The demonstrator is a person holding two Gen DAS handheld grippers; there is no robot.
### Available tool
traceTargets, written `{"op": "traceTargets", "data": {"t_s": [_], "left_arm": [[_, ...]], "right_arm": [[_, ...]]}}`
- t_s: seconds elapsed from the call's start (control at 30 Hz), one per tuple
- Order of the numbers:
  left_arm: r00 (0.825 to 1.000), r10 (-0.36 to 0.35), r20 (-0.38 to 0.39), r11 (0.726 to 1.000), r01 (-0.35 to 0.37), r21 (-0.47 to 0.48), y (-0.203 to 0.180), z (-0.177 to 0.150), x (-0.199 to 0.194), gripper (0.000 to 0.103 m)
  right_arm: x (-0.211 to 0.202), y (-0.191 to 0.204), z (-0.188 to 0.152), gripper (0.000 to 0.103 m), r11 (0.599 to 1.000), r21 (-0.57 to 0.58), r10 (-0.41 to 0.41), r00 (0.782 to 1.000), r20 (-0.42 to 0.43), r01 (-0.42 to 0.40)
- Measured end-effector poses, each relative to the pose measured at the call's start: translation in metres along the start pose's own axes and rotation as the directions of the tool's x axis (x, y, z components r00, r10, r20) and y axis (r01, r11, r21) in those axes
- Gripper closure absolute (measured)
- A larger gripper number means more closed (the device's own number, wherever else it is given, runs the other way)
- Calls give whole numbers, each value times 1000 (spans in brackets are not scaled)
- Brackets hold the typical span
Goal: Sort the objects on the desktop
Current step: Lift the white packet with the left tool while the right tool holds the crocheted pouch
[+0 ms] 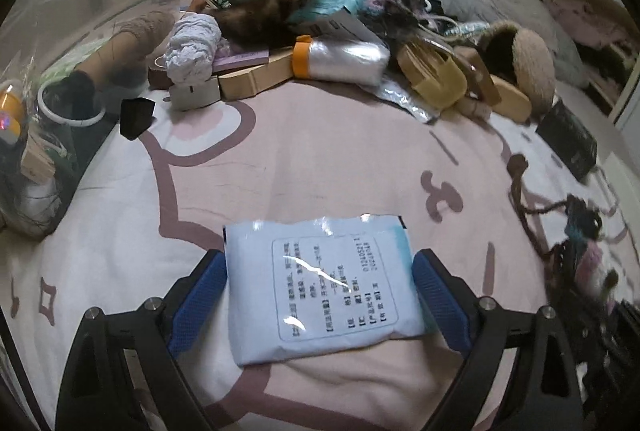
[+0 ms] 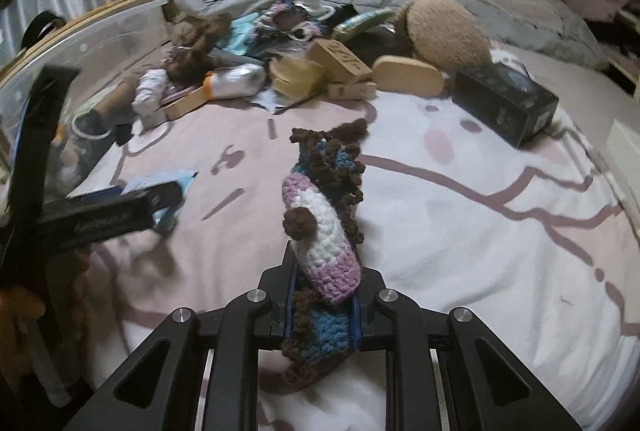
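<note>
My left gripper is shut on a flat light-blue packet with a printed label, held just above the pink bedspread. Its blue pads press both sides of the packet. My right gripper is shut on a crocheted piece in brown, blue, white and lilac yarn, which sticks forward over the bed. The left gripper with its packet shows at the left of the right wrist view. The crocheted piece shows blurred at the right of the left wrist view.
A clear plastic bin holding small items stands at the left. A pile lies across the back: fur piece, white cloth roll, orange-capped bag, slippers, cardboard boxes. A black box lies at right.
</note>
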State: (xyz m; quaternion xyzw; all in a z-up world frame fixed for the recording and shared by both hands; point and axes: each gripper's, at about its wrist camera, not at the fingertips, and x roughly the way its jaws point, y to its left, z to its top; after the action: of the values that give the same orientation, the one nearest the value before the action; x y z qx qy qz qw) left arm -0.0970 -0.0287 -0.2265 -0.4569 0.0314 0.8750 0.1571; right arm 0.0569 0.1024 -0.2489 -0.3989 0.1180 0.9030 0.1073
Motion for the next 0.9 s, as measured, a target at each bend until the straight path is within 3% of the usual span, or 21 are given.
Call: {"op": "traceTargets", "data": {"t_s": [0.1, 0.13, 0.17, 0.23, 0.4, 0.7, 0.9], "left_arm": [[1000, -10, -23, 1000, 11, 17, 3, -5, -1, 8], [999, -14, -30, 999, 15, 36, 3, -7, -3, 8], [999, -16, -35, 999, 18, 50, 3, -9, -4, 8], [999, -23, -41, 998, 26, 65, 3, -12, -7, 8], [997, -44, -59, 998, 47, 51, 3, -12, -4, 0], [998, -9, -58, 998, 12, 56, 0, -7, 6, 0], [999, 1, -46, 999, 1, 52, 1, -5, 10, 0]], "right_arm": [[6, -6, 1, 81, 999, 34, 22, 999, -25, -22], [7, -6, 1, 74, 999, 37, 25, 999, -28, -24], [7, -6, 0, 59, 999, 39, 25, 999, -32, -24], [6, -7, -1, 40, 998, 51, 34, 999, -31, -32], [-3, -6, 1, 39, 999, 37, 3, 1000, -9, -3], [-21, -44, 10, 39, 985, 170, -31, 999, 35, 24], [-33, -53, 18, 38, 985, 170, -35, 996, 82, 21]]}}
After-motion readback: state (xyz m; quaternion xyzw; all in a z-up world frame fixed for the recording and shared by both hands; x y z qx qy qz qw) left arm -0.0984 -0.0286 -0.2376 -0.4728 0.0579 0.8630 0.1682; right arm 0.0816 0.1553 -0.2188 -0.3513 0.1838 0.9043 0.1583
